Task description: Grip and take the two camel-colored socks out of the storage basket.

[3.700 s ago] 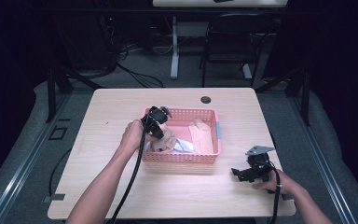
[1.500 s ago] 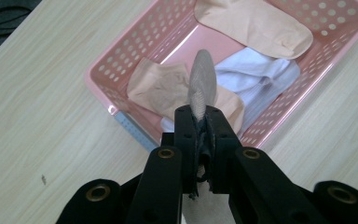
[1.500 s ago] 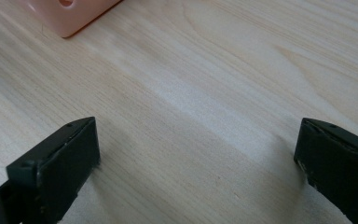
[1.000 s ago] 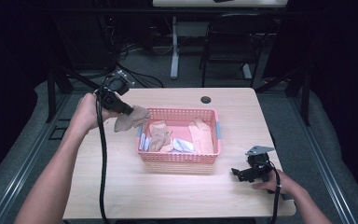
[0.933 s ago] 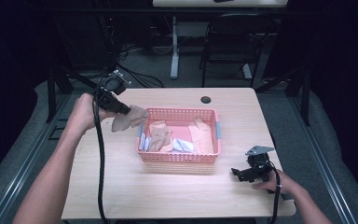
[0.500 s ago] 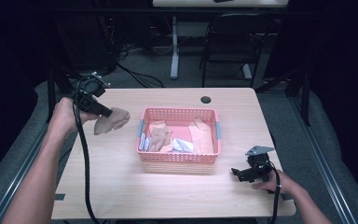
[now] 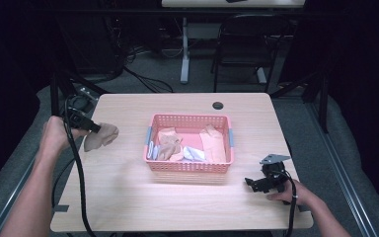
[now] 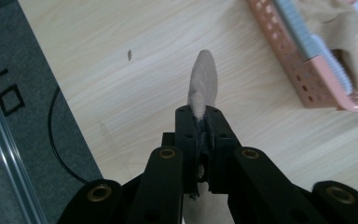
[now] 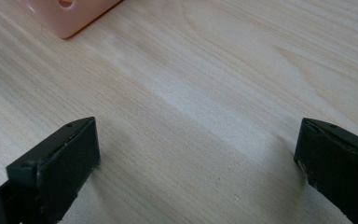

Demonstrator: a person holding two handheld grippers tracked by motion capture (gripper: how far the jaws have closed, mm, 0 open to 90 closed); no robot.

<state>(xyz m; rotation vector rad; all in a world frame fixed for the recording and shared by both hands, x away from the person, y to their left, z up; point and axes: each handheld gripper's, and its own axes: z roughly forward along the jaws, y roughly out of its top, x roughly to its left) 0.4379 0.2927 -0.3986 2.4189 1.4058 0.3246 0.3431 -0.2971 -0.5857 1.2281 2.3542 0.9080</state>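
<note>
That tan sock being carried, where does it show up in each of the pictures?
High view: the sock hangs at the left, above the table, clamped by the left gripper, left of the basket.
Left gripper view: the sock sticks up at centre from between the shut jaws.
Right gripper view: not in it; open jaws over bare table.
Shared landmark: the pink basket, whose corner shows at top left.

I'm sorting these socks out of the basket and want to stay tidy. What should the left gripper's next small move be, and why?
Probably lower the tan sock onto the bare table and open the jaws. The left gripper is shut on the sock's edge, left of the pink basket and well apart from it, with free wood beneath. The right gripper rests open on the table, near the right edge.
</note>
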